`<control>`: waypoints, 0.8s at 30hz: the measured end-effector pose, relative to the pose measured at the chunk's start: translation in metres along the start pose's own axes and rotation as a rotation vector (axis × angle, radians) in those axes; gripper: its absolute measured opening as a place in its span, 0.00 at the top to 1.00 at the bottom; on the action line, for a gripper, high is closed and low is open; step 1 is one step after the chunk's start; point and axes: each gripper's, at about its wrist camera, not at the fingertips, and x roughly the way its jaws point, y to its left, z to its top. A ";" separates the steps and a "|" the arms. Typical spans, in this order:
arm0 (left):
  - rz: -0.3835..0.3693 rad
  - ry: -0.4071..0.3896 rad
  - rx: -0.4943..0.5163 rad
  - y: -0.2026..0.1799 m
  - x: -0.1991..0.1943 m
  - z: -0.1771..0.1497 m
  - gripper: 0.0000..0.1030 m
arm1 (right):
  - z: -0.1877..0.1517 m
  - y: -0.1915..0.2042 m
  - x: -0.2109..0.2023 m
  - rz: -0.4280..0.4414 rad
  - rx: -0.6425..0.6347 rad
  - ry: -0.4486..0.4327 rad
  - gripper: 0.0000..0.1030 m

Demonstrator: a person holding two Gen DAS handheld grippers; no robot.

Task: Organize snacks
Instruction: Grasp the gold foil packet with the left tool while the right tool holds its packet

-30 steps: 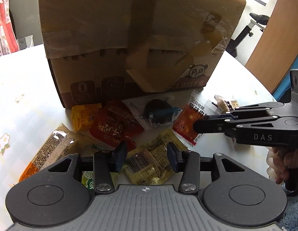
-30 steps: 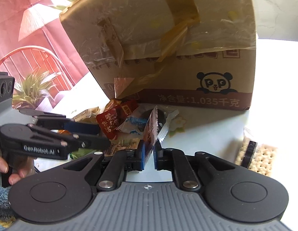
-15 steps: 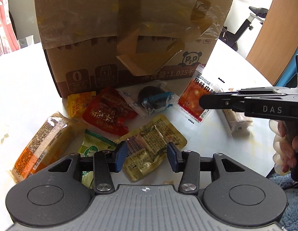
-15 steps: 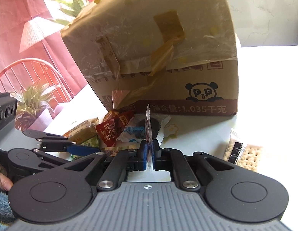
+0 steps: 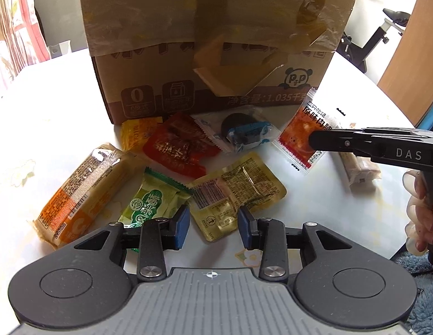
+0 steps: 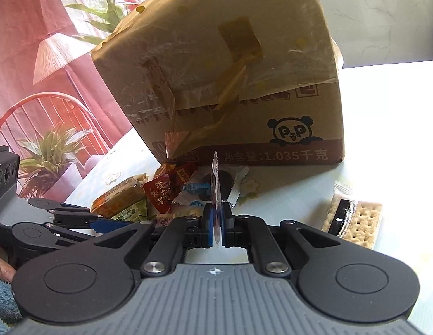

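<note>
Several snack packets lie on the white table in front of a taped cardboard box [image 5: 216, 42]. My right gripper [image 6: 216, 223] is shut on a red-and-white meat snack packet [image 5: 303, 136], held edge-on [image 6: 216, 189] above the table. From the left wrist view it [image 5: 314, 141] comes in from the right. My left gripper [image 5: 213, 227] is open and empty, just above a yellow flat packet [image 5: 236, 192] and a green packet [image 5: 152, 203]. An orange bar [image 5: 82, 189], a red packet [image 5: 177, 148], a small yellow packet [image 5: 138, 134] and a dark cookie packet [image 5: 244, 134] lie near the box.
A cracker packet [image 6: 353, 220] lies on the table right of the right gripper; it also shows in the left wrist view [image 5: 359, 167]. The box [image 6: 230, 83] stands close behind the pile. A plant [image 6: 49, 153] and red curtain are at the left.
The right gripper has lifted the red-and-white packet off the table, up and right. The left gripper has pulled back a little and stays open.
</note>
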 end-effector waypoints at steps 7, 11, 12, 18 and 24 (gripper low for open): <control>-0.034 0.040 -0.025 0.001 0.005 -0.001 0.57 | 0.000 -0.001 0.000 0.001 0.007 -0.002 0.95; -0.081 0.044 0.001 -0.007 0.006 -0.002 0.57 | 0.000 -0.001 -0.001 0.000 0.010 -0.005 0.95; -0.096 0.042 0.007 -0.008 0.006 -0.001 0.57 | 0.000 -0.001 -0.001 0.000 0.011 -0.006 0.95; -0.137 0.005 0.094 -0.022 0.006 0.007 0.56 | -0.001 -0.001 -0.001 0.003 0.010 -0.008 0.95; -0.119 -0.016 0.119 -0.008 0.015 0.027 0.51 | -0.001 -0.002 -0.004 0.003 0.017 -0.018 0.95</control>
